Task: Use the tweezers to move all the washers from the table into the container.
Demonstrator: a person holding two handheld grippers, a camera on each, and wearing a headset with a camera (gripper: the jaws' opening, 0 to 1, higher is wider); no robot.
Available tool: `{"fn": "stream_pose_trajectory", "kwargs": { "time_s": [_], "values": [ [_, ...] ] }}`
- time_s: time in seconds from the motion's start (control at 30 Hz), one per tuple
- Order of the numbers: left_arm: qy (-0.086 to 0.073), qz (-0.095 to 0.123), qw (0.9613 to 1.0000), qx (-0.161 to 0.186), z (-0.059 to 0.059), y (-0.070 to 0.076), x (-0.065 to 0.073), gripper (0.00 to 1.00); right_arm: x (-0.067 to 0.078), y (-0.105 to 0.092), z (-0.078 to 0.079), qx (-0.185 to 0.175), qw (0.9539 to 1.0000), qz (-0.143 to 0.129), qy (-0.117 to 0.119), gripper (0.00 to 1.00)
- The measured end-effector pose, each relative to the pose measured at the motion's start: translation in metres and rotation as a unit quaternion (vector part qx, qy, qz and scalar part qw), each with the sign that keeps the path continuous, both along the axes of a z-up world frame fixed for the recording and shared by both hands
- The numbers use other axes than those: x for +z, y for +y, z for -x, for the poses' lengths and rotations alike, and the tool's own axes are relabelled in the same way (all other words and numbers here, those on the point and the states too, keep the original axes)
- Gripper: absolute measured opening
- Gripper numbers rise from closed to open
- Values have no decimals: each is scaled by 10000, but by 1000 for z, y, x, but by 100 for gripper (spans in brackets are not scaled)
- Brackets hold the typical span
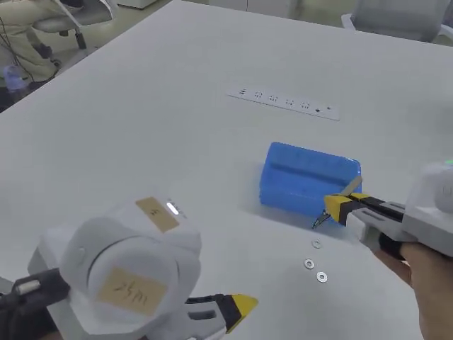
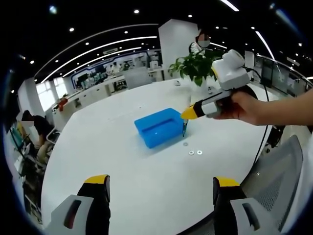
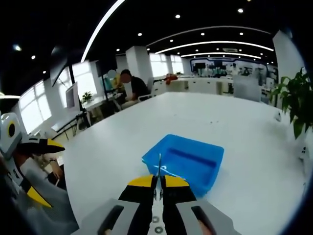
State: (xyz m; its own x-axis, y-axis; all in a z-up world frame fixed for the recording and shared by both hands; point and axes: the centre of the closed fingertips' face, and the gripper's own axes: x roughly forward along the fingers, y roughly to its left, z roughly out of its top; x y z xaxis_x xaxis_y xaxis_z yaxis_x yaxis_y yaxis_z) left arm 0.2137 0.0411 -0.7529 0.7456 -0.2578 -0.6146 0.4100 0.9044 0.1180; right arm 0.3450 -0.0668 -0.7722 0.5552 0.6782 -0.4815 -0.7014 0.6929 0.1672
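The right gripper (image 1: 341, 205) is reaching in from the right of the blue container (image 1: 304, 173). Its jaws are clamping the tweezers (image 1: 320, 219), whose tips are pointing down at the white worktop (image 1: 141, 127) just beside the container's near wall. Three washers (image 1: 309, 264) are lying near that wall, apart from the tips. The left gripper (image 1: 237, 308) is hovering well nearer the camera and to the left of the container. A power strip (image 1: 283, 103) is lying beyond the container.
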Motion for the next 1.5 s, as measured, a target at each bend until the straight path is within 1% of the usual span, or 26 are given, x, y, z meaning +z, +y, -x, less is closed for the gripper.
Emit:
{"fn": "stream_pose_trajectory", "kwargs": {
  "time_s": [0.07,0.27,0.5,0.6,0.67,0.77,0.87,1.13,1.3,1.5],
  "values": [
    [12,7,10000,8,0,0,-1,88,-5,-2,4,39,9999,105,-29,2],
    [33,4,10000,-15,0,-1,-2,89,-21,-4,15,134,9996,232,41,2],
    [47,-11,10000,-10,0,0,-2,88,-31,-7,16,195,9994,263,81,2],
    [52,-15,10000,-6,0,0,-2,88,-40,-7,16,273,9989,379,77,2],
    [55,-7,10000,-10,0,-1,-3,89,-39,-7,18,309,9986,436,47,2],
    [56,-11,10000,-5,1,-1,-3,88,-43,-8,20,371,9979,535,-25,2],
    [72,-22,10000,-8,2,-1,-4,88,-44,-8,22,392,9977,542,-59,2],
    [76,-44,10000,-3,2,0,-4,88,-43,-6,22,377,9979,518,-85,2],
    [77,-35,10000,-4,2,-1,-4,88,-46,-6,24,415,9972,611,-149,2],
    [103,-68,9999,-33,2,-1,-5,87,-46,-5,26,446,9966,645,-241,2]
  ]
}}
